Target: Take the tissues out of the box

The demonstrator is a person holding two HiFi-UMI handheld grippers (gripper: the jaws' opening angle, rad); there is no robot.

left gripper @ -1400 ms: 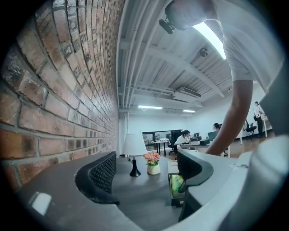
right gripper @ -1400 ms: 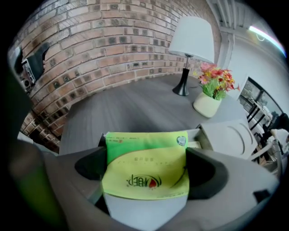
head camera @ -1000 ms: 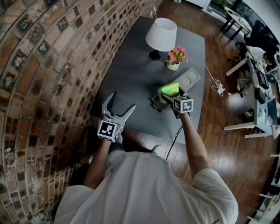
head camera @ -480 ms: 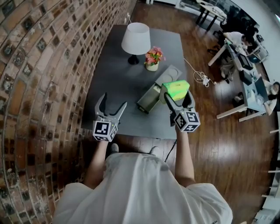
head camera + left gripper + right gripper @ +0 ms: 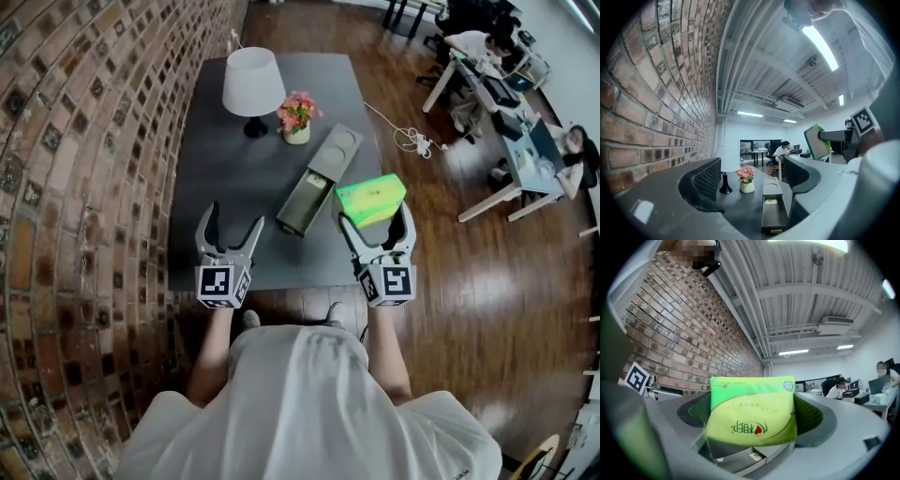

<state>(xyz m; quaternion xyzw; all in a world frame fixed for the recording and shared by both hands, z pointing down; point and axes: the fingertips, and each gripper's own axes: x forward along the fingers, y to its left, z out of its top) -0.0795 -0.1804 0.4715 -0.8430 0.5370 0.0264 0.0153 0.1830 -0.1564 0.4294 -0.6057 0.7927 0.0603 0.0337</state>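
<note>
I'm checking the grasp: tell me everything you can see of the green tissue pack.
The tissue pack is a soft, shiny packet, bright green with a yellow-green front bearing small upside-down print and a red mark. It looks full. The right gripper clamps it by its two ends, holding it in the air beside the open grey box on the table. Nothing else touches it.

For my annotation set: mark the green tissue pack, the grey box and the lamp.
green tissue pack (image 5: 752,411), right gripper view, middle of its front face.
grey box (image 5: 302,206), head view, its open tray.
lamp (image 5: 251,80), head view, its white shade.
</note>
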